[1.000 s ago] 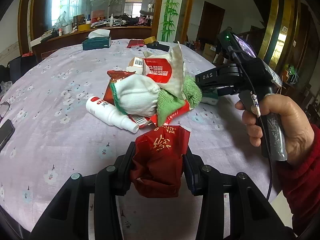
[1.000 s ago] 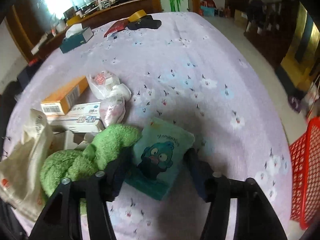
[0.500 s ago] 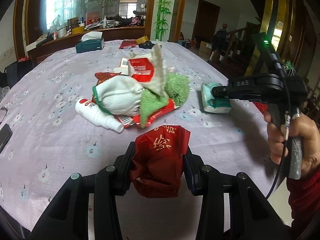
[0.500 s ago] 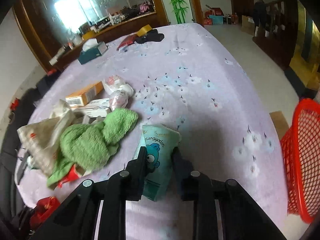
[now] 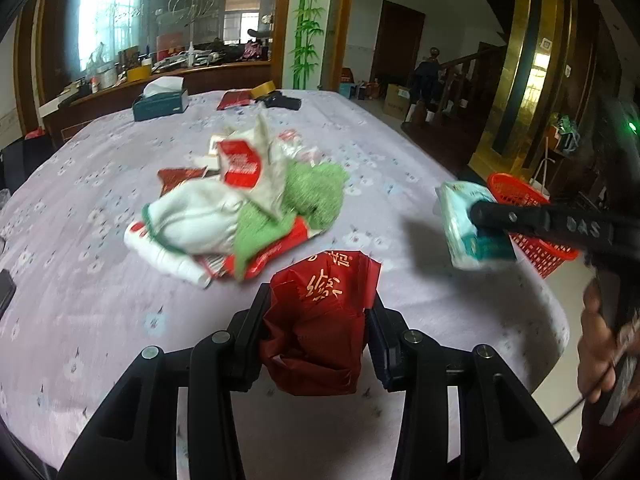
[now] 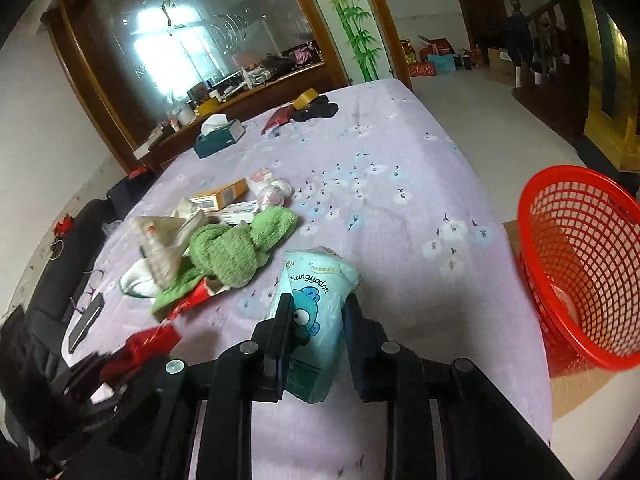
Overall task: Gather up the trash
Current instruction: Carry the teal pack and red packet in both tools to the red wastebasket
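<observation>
Right gripper has just clenched on the pale-blue cartoon-print tissue pack, lower centre; left gripper grips a crumpled dark-red foil wrapper. Transport step: you need both over the red mesh plastic basket, right edge, then release.

The pale blue packet read "Hangyodon" above a cartoon face. The right gripper's arm bore the letters "DAS". The red bag carried gold Chinese characters, illegible.
</observation>
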Demonstrator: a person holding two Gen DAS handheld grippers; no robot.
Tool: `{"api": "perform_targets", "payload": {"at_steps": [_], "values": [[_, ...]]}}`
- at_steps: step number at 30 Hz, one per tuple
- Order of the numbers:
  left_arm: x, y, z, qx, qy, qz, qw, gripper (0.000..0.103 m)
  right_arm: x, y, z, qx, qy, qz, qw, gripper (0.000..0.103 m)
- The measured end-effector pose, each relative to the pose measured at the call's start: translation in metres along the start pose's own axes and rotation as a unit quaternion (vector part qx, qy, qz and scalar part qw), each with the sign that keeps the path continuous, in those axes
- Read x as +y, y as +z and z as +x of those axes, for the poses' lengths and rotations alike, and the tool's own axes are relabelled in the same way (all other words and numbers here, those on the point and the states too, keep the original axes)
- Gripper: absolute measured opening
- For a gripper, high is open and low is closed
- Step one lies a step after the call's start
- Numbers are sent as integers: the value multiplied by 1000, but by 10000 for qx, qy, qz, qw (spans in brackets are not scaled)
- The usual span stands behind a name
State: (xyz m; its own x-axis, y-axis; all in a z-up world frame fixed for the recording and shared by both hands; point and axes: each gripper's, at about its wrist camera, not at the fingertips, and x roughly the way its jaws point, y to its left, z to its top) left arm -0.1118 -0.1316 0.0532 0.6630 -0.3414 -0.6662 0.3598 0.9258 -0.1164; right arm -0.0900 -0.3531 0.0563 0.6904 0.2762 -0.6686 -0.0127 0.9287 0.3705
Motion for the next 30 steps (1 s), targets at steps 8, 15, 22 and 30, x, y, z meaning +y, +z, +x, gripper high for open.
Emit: {"api": "perform_targets", "payload": {"at_steps": [8, 15, 22, 30], "values": [[-17, 15, 2, -106, 65, 152, 9998, 41, -9, -7, -30, -277, -32, -16, 9996, 26], [-31, 26, 6, -114, 108, 313, 9994, 41, -21, -9, -45, -455, 45, 75, 9989, 26], [-49, 34, 16, -13, 14, 454, 9990, 41, -39, -12, -54, -570, 124, 211, 9981, 26], [-85, 50, 29, -1, -241, 737, 9970, 41, -75, -3, -74, -808, 30, 559, 9952, 26]]}}
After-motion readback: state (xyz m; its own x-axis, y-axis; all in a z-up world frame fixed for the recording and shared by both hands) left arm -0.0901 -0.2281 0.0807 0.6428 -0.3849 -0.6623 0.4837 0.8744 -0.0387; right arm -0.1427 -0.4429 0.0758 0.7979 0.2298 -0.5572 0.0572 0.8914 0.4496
